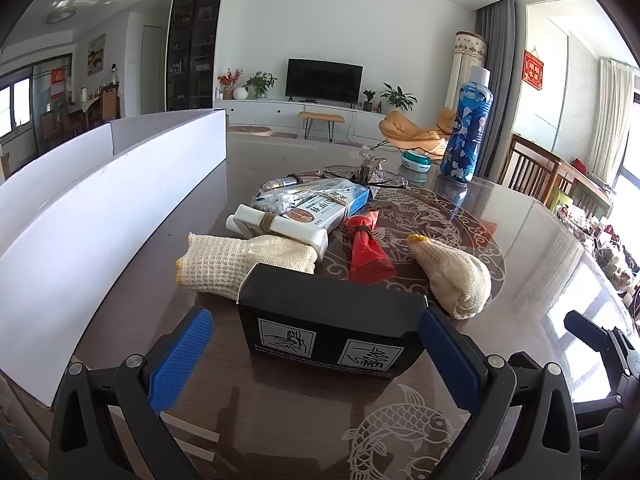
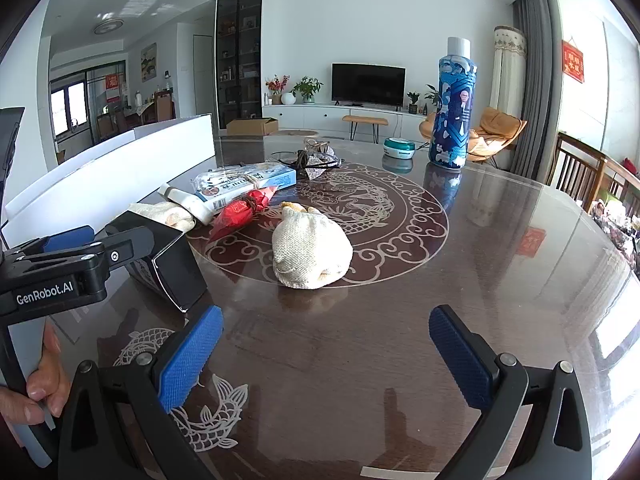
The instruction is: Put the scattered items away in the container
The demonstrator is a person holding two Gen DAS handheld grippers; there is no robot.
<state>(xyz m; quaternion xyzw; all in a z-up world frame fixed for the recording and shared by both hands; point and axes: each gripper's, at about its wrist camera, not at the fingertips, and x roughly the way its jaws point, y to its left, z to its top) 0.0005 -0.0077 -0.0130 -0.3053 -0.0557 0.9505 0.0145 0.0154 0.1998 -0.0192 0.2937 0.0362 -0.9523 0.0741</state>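
A black box (image 1: 332, 320) stands on the table between the blue pads of my left gripper (image 1: 316, 344), which is open; a gap shows at the left pad, and the right pad is close to the box's edge. The right wrist view shows that box (image 2: 172, 268) and the left gripper (image 2: 80, 256) at the left. The white container (image 1: 100, 220) runs along the left side. My right gripper (image 2: 326, 320) is open with nothing between its fingers. A rolled cream glove (image 2: 310, 248) lies ahead of it. A flat cream glove (image 1: 244, 260), a red packet (image 1: 366, 252), a tied white bottle (image 1: 280, 228) and a blue-white box (image 1: 328, 204) lie behind.
A tall blue patterned bottle (image 2: 452, 108) and a teal round tin (image 2: 399, 147) stand at the far side of the glossy table (image 2: 480, 280). Eyeglasses (image 1: 360, 178) lie beyond the pile. A person's hand (image 2: 40, 384) holds the left gripper's handle. Wooden chairs (image 2: 580, 168) stand at the right.
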